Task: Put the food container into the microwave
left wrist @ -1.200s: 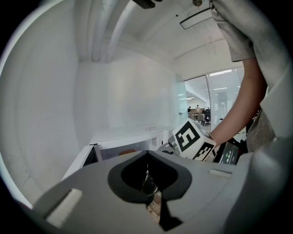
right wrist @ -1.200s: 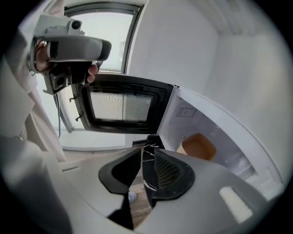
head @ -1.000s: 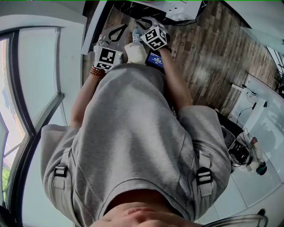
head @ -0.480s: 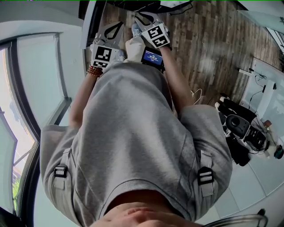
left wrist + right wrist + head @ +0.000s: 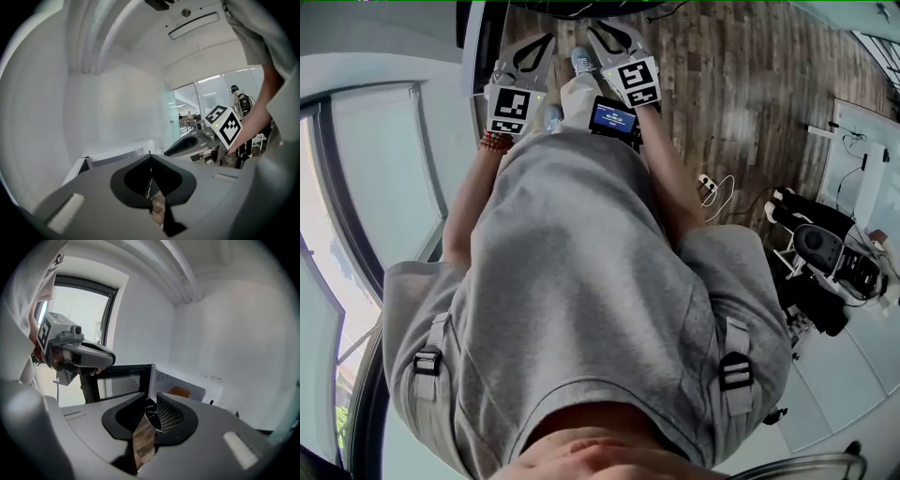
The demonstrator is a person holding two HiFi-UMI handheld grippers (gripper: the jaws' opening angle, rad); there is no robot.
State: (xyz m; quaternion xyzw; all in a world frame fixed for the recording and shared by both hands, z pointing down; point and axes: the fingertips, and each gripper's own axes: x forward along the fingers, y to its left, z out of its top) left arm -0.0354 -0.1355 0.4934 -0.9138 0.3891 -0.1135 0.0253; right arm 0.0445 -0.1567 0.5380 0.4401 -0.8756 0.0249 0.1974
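I hold both arms stretched out ahead of my body, my left tool (image 5: 546,42) and right tool (image 5: 600,33) side by side, near each other but apart. The jaws of each are pressed together, gripping nothing.

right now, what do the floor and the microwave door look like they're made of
The floor: wood or wood-look planks, brown and matt. Plank seams and grain streaks show, but real wood or laminate can't be told.
The microwave door: dark frame, probably plastic or painted metal, around a window with fine mesh, likely perforated metal behind glass. Light shows through the grid.
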